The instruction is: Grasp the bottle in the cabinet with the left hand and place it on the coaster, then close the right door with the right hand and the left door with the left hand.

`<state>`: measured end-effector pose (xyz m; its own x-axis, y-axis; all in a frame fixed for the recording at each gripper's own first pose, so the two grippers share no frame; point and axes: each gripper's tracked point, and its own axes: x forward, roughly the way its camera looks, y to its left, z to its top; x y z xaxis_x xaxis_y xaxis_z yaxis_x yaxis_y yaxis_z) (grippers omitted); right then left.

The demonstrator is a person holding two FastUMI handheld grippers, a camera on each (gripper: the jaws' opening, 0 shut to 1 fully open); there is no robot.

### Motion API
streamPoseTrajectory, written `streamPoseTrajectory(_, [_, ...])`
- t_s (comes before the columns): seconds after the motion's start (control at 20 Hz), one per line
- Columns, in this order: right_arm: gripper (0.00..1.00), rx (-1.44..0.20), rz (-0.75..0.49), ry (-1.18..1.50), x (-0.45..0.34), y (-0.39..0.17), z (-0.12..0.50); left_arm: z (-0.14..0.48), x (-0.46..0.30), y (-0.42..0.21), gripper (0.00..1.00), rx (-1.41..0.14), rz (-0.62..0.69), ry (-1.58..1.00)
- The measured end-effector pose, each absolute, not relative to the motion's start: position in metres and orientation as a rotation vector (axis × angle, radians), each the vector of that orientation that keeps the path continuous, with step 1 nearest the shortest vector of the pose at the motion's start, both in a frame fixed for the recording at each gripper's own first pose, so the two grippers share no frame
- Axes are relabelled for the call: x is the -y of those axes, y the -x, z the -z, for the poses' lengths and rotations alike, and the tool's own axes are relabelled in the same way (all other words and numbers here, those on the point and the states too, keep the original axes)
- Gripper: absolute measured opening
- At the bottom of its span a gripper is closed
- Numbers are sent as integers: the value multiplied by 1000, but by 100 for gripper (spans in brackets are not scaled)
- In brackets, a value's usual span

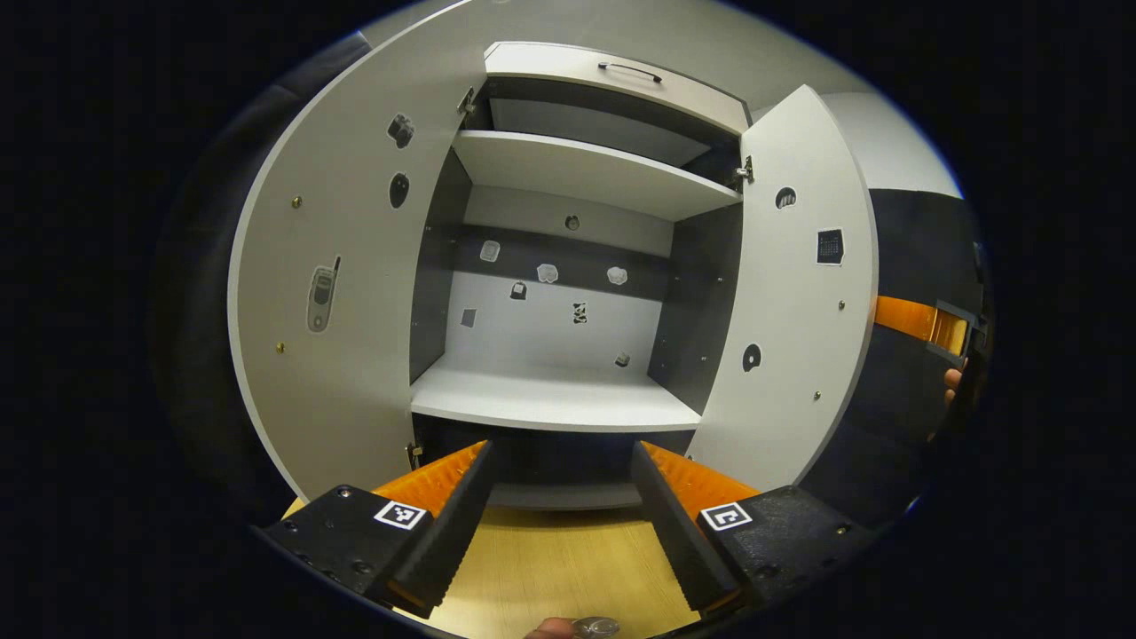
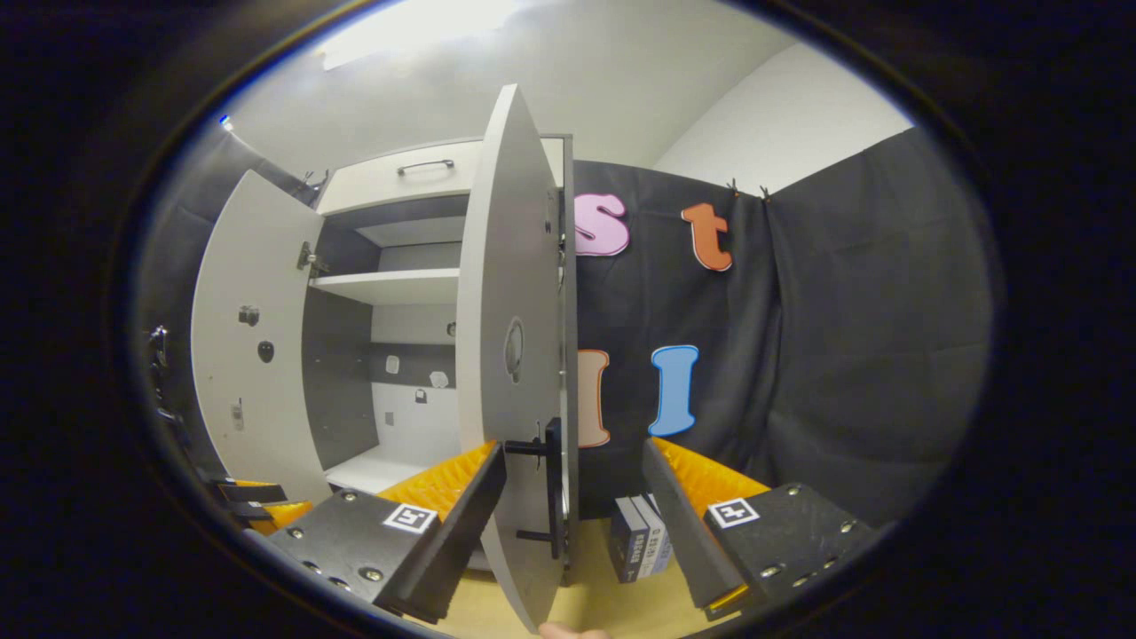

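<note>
The left tongs hover released over the bench, aimed level at the cabinet whose left door stands open, while the right tongs, also released, straddle the edge of the open right door by its handle; the bottle's cap peeks in at the bottom edge.

A light wooden tabletop carries a grey-and-white cabinet, standing at its far side with both doors swung open. To the right of the cabinet, a few small upright boxes stand on the table.
</note>
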<state>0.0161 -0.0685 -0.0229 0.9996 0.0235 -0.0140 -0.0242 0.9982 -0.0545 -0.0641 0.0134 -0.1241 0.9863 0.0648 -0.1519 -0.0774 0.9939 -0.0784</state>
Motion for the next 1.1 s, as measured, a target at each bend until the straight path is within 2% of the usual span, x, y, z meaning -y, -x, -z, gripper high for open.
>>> streamPoseTrajectory(0.15, [92,-13,-38,54,63,-17,24,126,-14,64,97,-152,-75,85])
streamPoseTrajectory(0.2, [95,-13,-44,54,62,-17,24,126,-14,64,96,-153,-78,85])
streamPoseTrajectory(0.35, [92,-16,-62,46,56,-19,25,130,-16,64,97,-161,-86,90])
streamPoseTrajectory(0.4, [95,-17,-67,43,54,-19,26,131,-16,64,97,-163,-89,92])
streamPoseTrajectory(0.65, [95,-20,-98,36,44,-21,27,132,-19,64,97,-166,-103,97])
streamPoseTrajectory(0.95, [92,-21,-122,38,34,-24,27,133,-24,66,96,-167,-119,96])
streamPoseTrajectory(1.1, [95,-25,-136,33,32,-24,29,133,-27,69,96,-169,-129,89])
